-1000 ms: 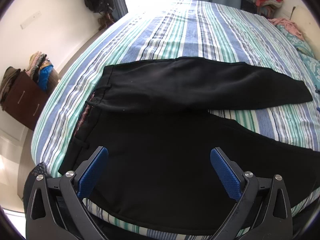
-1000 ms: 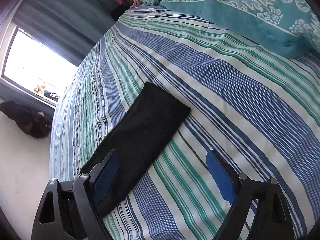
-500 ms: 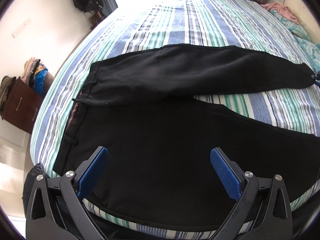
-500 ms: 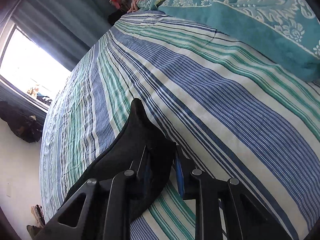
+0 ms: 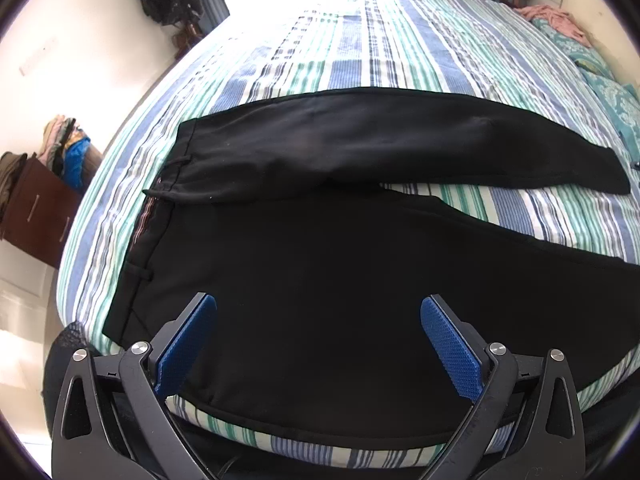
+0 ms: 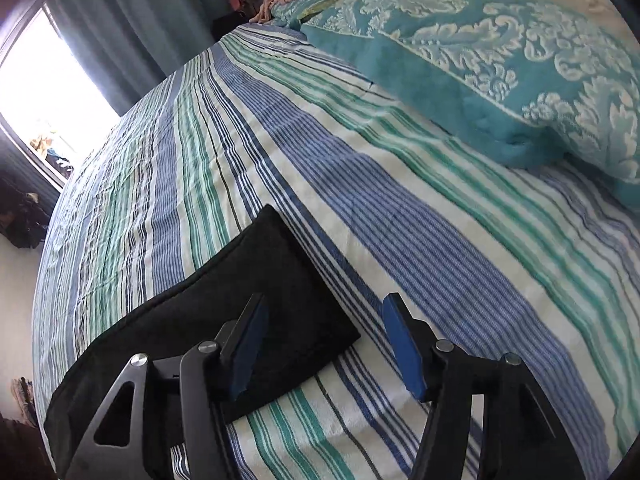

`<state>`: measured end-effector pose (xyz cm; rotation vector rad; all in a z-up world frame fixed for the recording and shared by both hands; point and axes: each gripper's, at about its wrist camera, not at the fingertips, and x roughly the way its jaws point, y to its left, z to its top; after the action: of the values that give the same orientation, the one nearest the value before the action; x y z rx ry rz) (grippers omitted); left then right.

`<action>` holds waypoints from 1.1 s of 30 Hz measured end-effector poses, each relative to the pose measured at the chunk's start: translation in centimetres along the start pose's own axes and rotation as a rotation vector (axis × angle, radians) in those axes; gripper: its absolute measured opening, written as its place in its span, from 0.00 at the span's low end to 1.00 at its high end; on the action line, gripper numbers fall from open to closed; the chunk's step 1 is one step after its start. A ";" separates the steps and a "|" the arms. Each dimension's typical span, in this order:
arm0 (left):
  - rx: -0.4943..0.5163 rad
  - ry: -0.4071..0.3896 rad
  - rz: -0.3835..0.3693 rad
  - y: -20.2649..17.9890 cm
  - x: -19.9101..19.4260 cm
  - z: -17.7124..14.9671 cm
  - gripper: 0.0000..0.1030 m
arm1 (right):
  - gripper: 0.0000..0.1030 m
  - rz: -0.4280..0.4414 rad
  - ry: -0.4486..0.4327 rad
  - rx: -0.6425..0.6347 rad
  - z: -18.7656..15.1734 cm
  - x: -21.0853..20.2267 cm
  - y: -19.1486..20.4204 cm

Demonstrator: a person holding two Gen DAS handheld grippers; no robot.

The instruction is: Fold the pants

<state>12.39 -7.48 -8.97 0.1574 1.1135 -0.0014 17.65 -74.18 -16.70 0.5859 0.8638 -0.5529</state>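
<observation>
Black pants (image 5: 320, 280) lie spread on the striped bed (image 5: 380, 40), waistband to the left and both legs running right. The far leg (image 5: 400, 144) is laid out flat with a gap of sheet between it and the near leg. My left gripper (image 5: 318, 320) hovers open above the seat of the pants, with nothing between its blue pads. In the right wrist view the end of a pant leg (image 6: 272, 280) lies flat on the sheet. My right gripper (image 6: 323, 304) sits just above its hem corner, jaws opening, pads not touching the cloth.
A teal patterned pillow (image 6: 500, 60) lies at the head of the bed, with a pink garment (image 5: 552, 16) nearby. A brown dresser (image 5: 32, 208) piled with clothes stands left of the bed. A bright window (image 6: 40, 100) and curtains are beyond the far side.
Half a second ago my right gripper was shut on the leg's end, which was bunched up. Now the jaws stand apart and the leg lies flat. The left gripper has barely moved.
</observation>
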 end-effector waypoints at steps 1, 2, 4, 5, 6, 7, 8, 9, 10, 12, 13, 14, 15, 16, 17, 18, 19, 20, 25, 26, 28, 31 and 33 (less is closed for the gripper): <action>-0.006 0.009 0.001 0.2 0.4 0.1 0.99 | 0.58 -0.005 -0.007 -0.027 1.1 -0.3 0.4; -0.010 0.017 0.004 0.2 0.7 0.1 0.99 | 0.58 0.008 -0.002 -0.050 2.2 -0.2 0.8; -0.007 0.030 0.011 0.0 1.2 0.1 0.99 | 0.58 0.047 0.065 -0.098 4.3 1.1 2.0; -0.002 0.034 0.015 -0.3 1.4 0.1 0.99 | 0.58 0.045 0.107 -0.130 5.0 2.1 2.7; 0.004 0.036 0.019 -0.5 1.5 0.1 0.99 | 0.58 0.030 0.136 -0.167 5.4 3.1 3.6; 0.011 0.037 0.022 -0.6 1.5 0.1 0.99 | 0.58 0.011 0.149 -0.204 5.6 3.9 4.4; 0.017 0.037 0.028 -0.8 1.6 0.1 0.99 | 0.58 -0.006 0.155 -0.231 5.8 4.8 5.1; 0.023 0.038 0.033 -0.9 1.7 0.0 0.99 | 0.58 -0.018 0.159 -0.241 5.9 5.7 5.5; 0.026 0.041 0.038 -1.0 1.8 0.0 0.99 | 0.58 -0.027 0.166 -0.236 5.9 6.7 5.7; 0.030 0.052 0.047 -1.0 2.2 0.0 0.99 | 0.42 -0.006 0.215 -0.213 5.3 8.9 5.9; 0.030 0.055 0.050 -1.0 2.3 0.0 0.99 | 0.15 -0.026 0.227 -0.254 4.9 9.5 6.6; 0.029 0.054 0.052 -1.0 2.4 0.0 0.99 | 0.11 -0.096 0.177 -0.357 4.4 9.3 8.0; 0.029 0.053 0.054 -1.0 2.5 0.0 0.99 | 0.10 -0.165 0.112 -0.456 3.9 8.8 9.1; 0.030 0.057 0.056 -1.1 2.7 0.0 0.99 | 0.10 -0.224 0.058 -0.511 3.7 8.6 9.8; 0.033 0.066 0.058 -1.2 3.0 0.0 0.99 | 0.12 -0.259 0.032 -0.523 3.4 8.7 10.1; 0.036 0.073 0.059 -1.3 3.3 -0.1 0.99 | 0.12 -0.288 0.025 -0.525 3.2 9.2 10.3; 0.038 0.075 0.056 -1.4 3.4 -0.1 0.99 | 0.18 -0.327 0.022 -0.532 2.9 9.8 10.6; 0.043 0.074 0.057 -1.5 3.4 0.0 0.99 | 0.21 -0.359 0.015 -0.537 2.6 10.2 10.8; 0.015 -0.009 0.064 0.4 4.0 3.4 0.99 | 0.36 -0.296 -0.038 -0.456 1.9 7.5 10.6; 0.004 -0.042 0.064 0.9 4.6 4.6 0.99 | 0.42 -0.262 -0.068 -0.435 1.6 6.3 11.2; -0.006 -0.080 0.099 1.9 6.8 7.3 0.99 | 0.60 -0.136 -0.095 -0.418 0.4 3.9 12.1; 0.006 -0.107 0.227 2.5 11.6 9.8 0.99 | 0.63 0.166 0.009 -0.428 -3.0 2.5 14.2; 0.037 -0.064 0.300 2.7 15.0 10.1 1.00 | 0.63 0.234 0.073 -0.479 -5.9 2.5 16.0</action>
<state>28.27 -4.97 -17.70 0.3543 1.0175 0.2393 26.41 -59.35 -17.79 0.2629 0.9421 -0.1021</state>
